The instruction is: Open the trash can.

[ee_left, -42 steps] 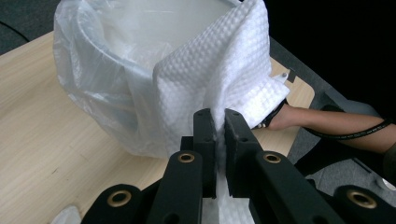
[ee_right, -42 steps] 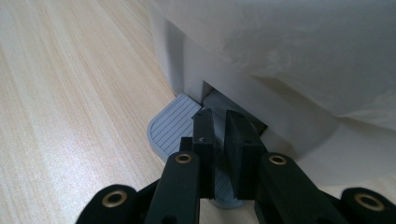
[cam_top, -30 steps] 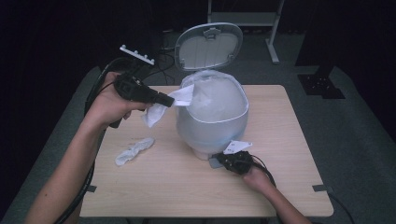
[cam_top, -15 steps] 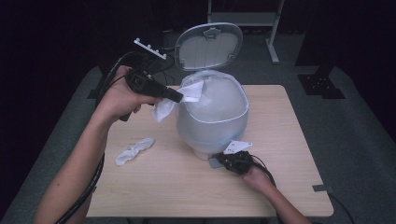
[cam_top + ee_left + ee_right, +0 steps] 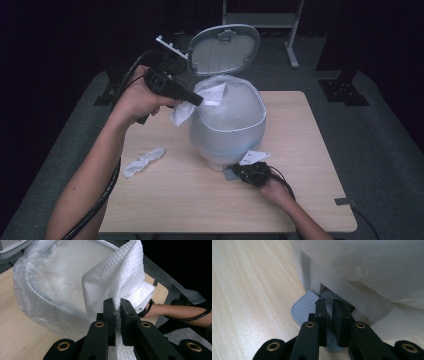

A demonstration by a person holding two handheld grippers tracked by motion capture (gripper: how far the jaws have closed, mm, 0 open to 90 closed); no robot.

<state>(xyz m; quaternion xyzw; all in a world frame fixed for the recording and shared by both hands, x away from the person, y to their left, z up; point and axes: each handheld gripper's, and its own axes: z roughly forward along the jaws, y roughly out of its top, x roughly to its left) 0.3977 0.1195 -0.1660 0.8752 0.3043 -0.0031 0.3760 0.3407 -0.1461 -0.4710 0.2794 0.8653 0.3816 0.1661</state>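
Since a second ago, the white cloth (image 5: 186,107) has been carried by the left gripper (image 5: 196,99) from the bin's left flank up to its rim, jaws pinched on it. Nearest, the right gripper (image 5: 329,305), jaws pressed together, is held on the pedal (image 5: 303,307); should it slip, the lid (image 5: 224,49) could drop on the cloth. Farther, a release short of the bin (image 5: 227,125) mouth could send the cloth down outside the liner (image 5: 37,277). A second cloth (image 5: 144,161) is left lying on the table (image 5: 300,130)

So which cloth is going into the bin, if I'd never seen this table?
Find the pale pedal bin with its lid up, standing mid-table. At its rim, on the left gripper's side, hangs a white waffle cloth pinched in black jaws. The other crumpled cloth lies loose on the wooden table.
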